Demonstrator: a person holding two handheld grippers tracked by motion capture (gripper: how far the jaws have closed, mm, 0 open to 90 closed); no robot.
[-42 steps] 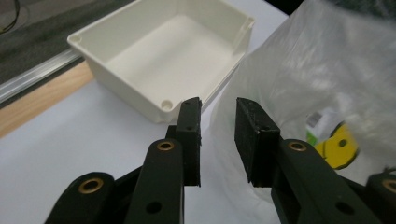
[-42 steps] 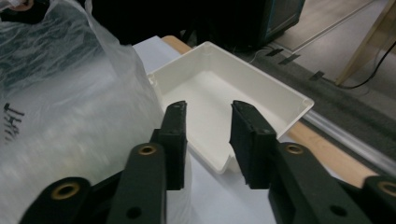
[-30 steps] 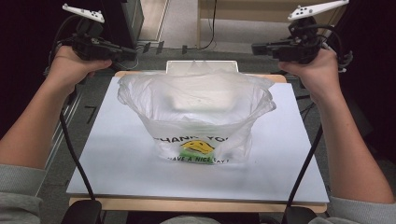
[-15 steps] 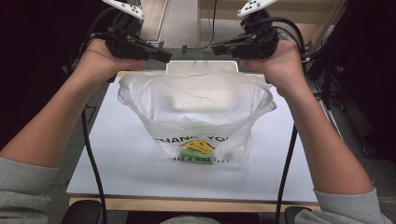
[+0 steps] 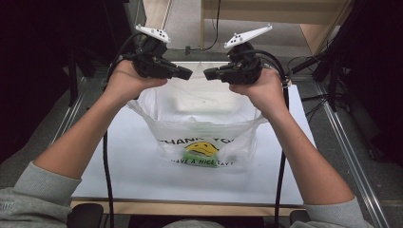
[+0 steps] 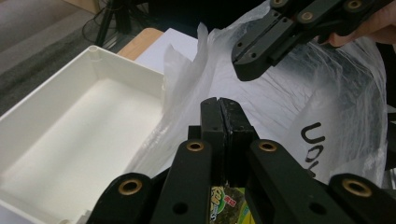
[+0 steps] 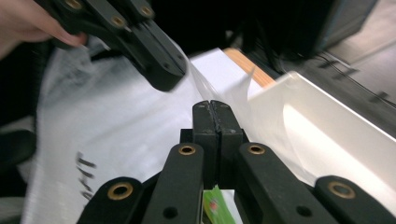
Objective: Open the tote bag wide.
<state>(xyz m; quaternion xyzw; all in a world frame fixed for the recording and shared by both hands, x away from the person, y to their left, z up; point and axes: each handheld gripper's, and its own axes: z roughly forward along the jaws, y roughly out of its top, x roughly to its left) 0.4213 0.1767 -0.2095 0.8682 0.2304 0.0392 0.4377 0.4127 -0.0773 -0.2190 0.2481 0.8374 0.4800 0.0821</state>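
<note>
Both hands have moved inward from the surface's far corners since the earlier frames and now sit close together over the far edge of the bag, jaw tips facing each other with a small gap between.

Surface [image 5: 142, 175]: white board, wooden edge along the near side.

Bag [image 5: 204, 118]: clear plastic, smiley print and lettering on the near face, standing open at mid-surface, slumped. Its far rim rises just under the two grippers. Green packet [image 6: 224, 205] visible inside, low in the left gripper view.

Box [image 6: 70, 140]: white, open-topped, just beyond the bag on the far side; bag plastic drapes against its wall.

Left gripper [image 5: 187, 73]: jaws pressed fully together, nothing between them; tips hover above the bag rim.

Right gripper [image 5: 208, 73]: jaws likewise fully together, holding nothing, above the rim. Whether either tip touches the plastic cannot be told.
</note>
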